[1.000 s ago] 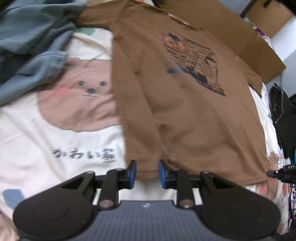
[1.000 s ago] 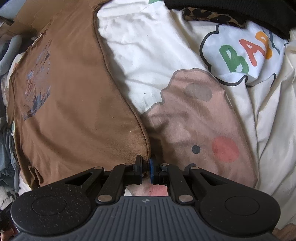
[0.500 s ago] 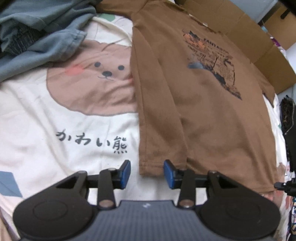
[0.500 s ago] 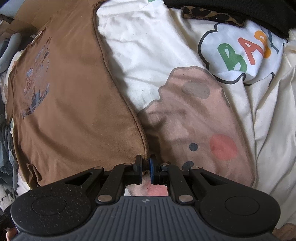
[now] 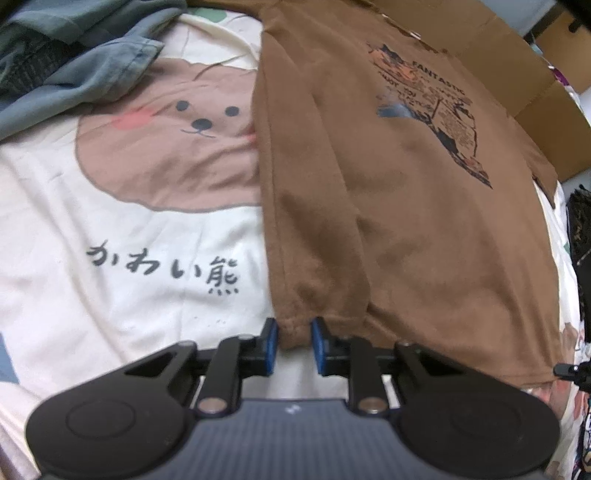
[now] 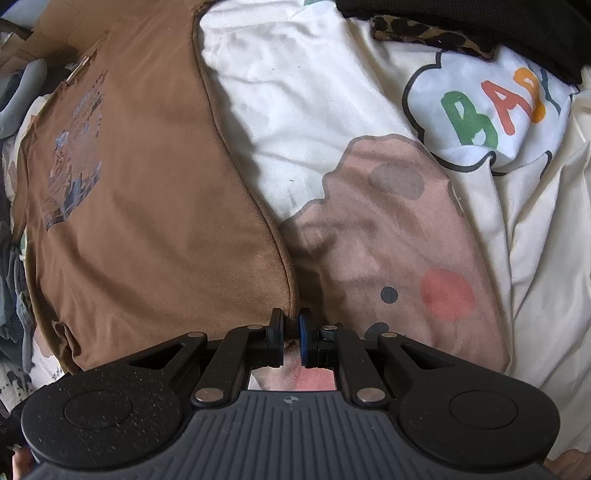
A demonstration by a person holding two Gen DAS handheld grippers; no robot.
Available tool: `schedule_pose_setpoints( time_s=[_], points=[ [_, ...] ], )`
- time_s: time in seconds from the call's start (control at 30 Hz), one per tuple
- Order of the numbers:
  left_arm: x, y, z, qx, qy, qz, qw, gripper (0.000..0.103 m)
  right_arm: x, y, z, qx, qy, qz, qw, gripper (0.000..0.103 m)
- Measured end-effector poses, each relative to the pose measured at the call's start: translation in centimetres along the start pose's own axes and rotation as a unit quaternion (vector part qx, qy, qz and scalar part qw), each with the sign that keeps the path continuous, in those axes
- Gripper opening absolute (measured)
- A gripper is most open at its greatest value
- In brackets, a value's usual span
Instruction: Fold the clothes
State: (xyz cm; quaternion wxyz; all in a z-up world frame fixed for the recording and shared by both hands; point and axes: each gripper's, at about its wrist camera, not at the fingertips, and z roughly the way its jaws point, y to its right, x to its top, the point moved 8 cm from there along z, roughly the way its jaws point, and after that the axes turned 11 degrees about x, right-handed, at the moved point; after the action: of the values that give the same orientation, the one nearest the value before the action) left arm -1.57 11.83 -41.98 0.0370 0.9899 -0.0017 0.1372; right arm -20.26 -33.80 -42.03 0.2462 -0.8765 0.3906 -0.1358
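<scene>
- A brown T-shirt [image 5: 406, 206] lies flat and face up on a cream bedsheet [image 5: 122, 295]; every place below is told from this shirt
- The left gripper [image 5: 293, 341] is at the shirt's bottom hem, at the corner on the bear picture's side
- Its jaws are closing, and a bunched bit of the hem sits between the blue pads [image 5: 269, 341]; the pads look like they just touch the cloth on both sides
- The right gripper [image 6: 291, 338] is at the other bottom corner of the shirt [image 6: 147, 221]
- Its jaws are pressed nearly together and pinch the thin brown edge there
- The shirt's side edge runs up and away from the right gripper in a soft curve
- Beside that edge the bedsheet [image 6: 288, 110] is bare and a bit wrinkled, so there is open room
- Past that bare part, a black cloth [image 6: 480, 22] and a leopard-print cloth [image 6: 424, 35] lie along the far top
- On the left gripper's side, bare sheet with the bear face [image 5: 177, 136] and dark writing [image 5: 162, 269] lies just beside the shirt
- A blue-grey garment [image 5: 85, 70] is heaped past the bear, well apart from the hem
- Brown cardboard [image 5: 517, 66] lies along the shirt's far side by the collar and one sleeve
</scene>
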Motion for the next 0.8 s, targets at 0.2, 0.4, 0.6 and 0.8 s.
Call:
schedule_pose_setpoints(
  time_s=[0.2, 0.4, 0.6, 0.8],
  points=[
    [0.1, -0.5, -0.1, 0.013, -0.004, 0.003, 0.9999, 0.011, -0.1, -0.3, 0.1, 0.0, -0.003, -0.01, 1.0, 0.006],
    [0.3, -1.8, -1.4, 0.016, -0.002, 0.009, 0.9998, 0.006, 0.1, -0.7, -0.3, 0.006, 0.0, -0.016, 1.0, 0.005],
    [1.2, -4.0, -3.4, 0.033, 0.014, 0.013, 0.9993, 0.005, -0.3, -1.4, -1.2, 0.007, -0.002, -0.039, 0.999, 0.003],
    [3.5, -7.5, -5.9, 0.035, 0.022, -0.016, 0.999, 0.005, 0.0, -1.6, -2.7, 0.003, 0.008, -0.046, 0.999, 0.003]
  ],
)
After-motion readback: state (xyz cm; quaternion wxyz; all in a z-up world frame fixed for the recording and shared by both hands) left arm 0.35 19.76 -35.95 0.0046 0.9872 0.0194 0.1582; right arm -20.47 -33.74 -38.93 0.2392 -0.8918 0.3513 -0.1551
